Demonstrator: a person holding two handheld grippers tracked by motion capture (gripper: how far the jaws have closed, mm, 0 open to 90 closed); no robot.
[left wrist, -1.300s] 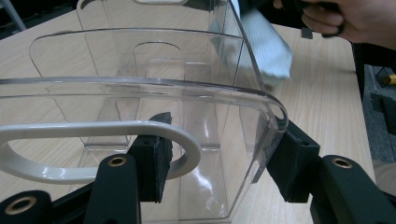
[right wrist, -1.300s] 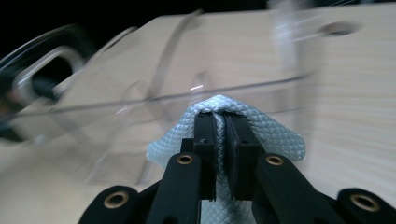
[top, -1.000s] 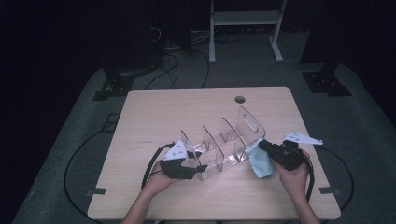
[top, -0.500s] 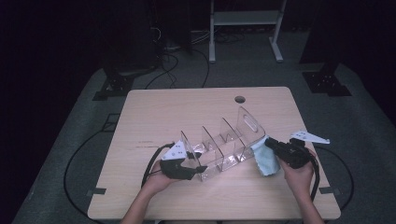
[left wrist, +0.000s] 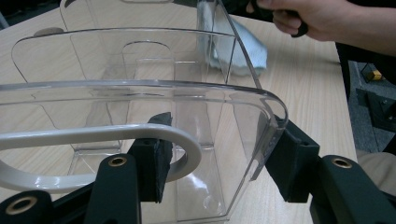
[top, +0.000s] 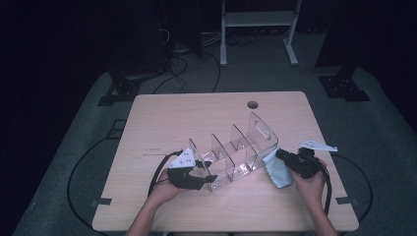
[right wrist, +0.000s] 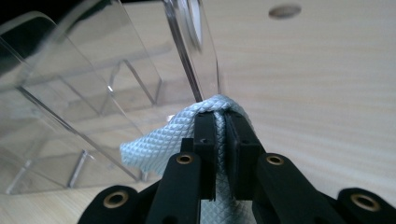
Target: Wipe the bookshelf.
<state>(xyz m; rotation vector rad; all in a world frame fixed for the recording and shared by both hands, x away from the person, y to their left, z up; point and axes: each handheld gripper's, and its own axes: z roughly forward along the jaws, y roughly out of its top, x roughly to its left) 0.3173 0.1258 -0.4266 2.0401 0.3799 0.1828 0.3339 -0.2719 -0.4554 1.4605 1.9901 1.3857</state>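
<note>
A clear acrylic organizer (top: 231, 150) with several dividers lies slantwise on the wooden table (top: 196, 118). My left gripper (top: 209, 173) holds its near left end. In the left gripper view the black pads (left wrist: 156, 154) clamp the rounded end wall of the organizer (left wrist: 140, 93), one pad inside and one outside. My right gripper (top: 279, 156) is shut on a light blue cloth (top: 278, 173), which rests against the organizer's tall right end wall. In the right gripper view the cloth (right wrist: 154, 149) bulges around the closed gripper (right wrist: 223, 126), beside the clear wall (right wrist: 191, 56).
A round cable hole (top: 253, 104) sits near the table's far edge. Cables (top: 160, 172) trail from both grippers over the near edge. A white frame (top: 255, 19) and dark stands are on the floor beyond the table.
My right gripper has sunk a little with the cloth along the organizer's right end wall. The left gripper and the organizer have stayed put.
</note>
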